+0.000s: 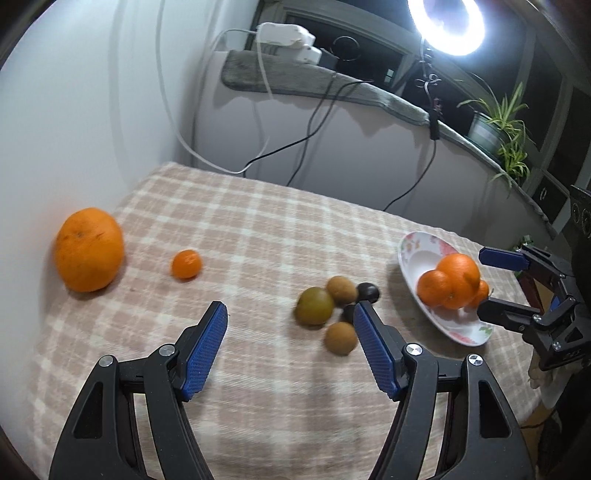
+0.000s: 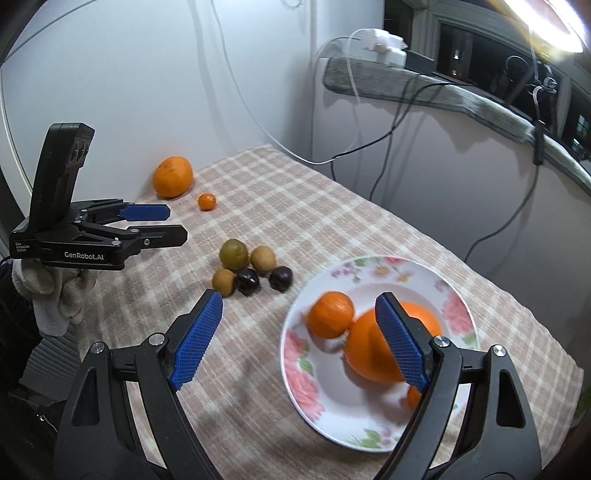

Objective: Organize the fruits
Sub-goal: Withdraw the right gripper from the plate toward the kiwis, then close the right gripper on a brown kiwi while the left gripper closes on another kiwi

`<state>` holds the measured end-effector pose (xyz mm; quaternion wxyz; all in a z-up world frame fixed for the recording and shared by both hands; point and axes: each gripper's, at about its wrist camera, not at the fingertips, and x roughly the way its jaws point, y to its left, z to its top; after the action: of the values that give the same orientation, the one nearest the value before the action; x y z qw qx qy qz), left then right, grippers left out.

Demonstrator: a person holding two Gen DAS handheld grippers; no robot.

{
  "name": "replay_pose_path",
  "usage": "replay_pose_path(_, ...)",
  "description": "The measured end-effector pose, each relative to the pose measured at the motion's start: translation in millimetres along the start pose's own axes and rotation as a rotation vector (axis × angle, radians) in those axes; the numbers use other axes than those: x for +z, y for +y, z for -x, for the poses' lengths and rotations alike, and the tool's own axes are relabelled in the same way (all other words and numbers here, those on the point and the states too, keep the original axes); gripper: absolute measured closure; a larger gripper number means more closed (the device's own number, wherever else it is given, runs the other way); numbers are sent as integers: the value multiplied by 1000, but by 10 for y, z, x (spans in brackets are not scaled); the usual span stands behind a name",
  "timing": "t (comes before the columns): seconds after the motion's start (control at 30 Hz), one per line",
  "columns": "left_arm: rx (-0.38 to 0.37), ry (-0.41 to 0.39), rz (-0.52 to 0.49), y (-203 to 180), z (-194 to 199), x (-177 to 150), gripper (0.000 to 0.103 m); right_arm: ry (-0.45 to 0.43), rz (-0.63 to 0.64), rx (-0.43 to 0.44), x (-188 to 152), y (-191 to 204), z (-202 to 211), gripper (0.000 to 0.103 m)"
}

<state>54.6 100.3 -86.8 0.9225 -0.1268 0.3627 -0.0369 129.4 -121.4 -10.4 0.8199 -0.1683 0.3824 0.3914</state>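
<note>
Table (image 1: pixel 258 229): covered by a beige checked cloth; most of the lower half of both views is filled by it.
Wall and ledge: a white wall is seen at upper left, a grey ledge (image 1: pixel 295 79) with white adapters and trailing cables at upper centre of the left wrist view.
Ring light (image 1: pixel 448 26): lit, at the top right of the left wrist view.
Potted plant (image 1: pixel 496 127): placed on the ledge at right.
Left gripper (image 1: pixel 290 326): jaws held wide apart with nothing between them, low centre of its own view; also seen at left of the right wrist view, carried by a gloved hand (image 2: pixel 51 295).
Right gripper (image 2: pixel 299 321): jaws spread wide and empty, above the near edge of the plate.
Plate (image 2: pixel 388 271): white with a floral rim, lower right of the right wrist view; three oranges are held in it, the largest (image 2: pixel 369 350) partly hidden by the right finger.
Big orange (image 1: pixel 88 249): left at the far left, by the wall.
Small mandarin (image 1: pixel 186 263): just right of it, apart.
Fruit cluster: a green fruit (image 1: pixel 314 305), two brown fruits (image 1: pixel 341 290) and two dark fruits (image 2: pixel 246 280) are bunched at centre, between the loose oranges and the plate.
</note>
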Motion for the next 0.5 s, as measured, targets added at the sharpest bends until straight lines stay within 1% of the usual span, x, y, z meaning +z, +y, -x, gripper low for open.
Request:
replay_pose_path(0.03, 2, 1, 2, 29, 5, -11, 35, 4, 6, 6, 25, 23, -33, 16)
replay_pose_path(0.07, 4, 4, 5, 57, 6, -21, 38, 7, 11, 11, 46, 34, -59, 16)
replay_pose_path(0.13, 7, 8, 9, 100, 8, -36, 40, 16, 24, 24, 101, 77, -125, 16)
replay_pose_path(0.17, 4, 10, 12, 117, 5, -40, 40, 20, 30, 30, 125, 94, -157, 20)
replay_pose_path(0.2, -1, 13, 14, 126, 2, -44, 43, 28, 36, 39, 151, 111, -192, 23)
replay_pose_path(0.27, -11, 17, 13, 131, -9, -47, 48, 51, 41, 64, 201, 135, -279, 33)
replay_pose_path(0.33, -21, 21, 6, 108, -28, -43, 48, 73, 37, 83, 250, 131, -378, 37)
replay_pose_path(0.4, -37, 27, 0, 81, -50, -34, 50, 96, 29, 99, 286, 117, -473, 45)
replay_pose_path(0.43, -44, 29, -5, 66, -62, -33, 50, 112, 24, 111, 308, 107, -530, 51)
replay_pose_path(0.5, -57, 36, -11, 37, -93, -25, 53, 136, 23, 131, 345, 99, -621, 54)
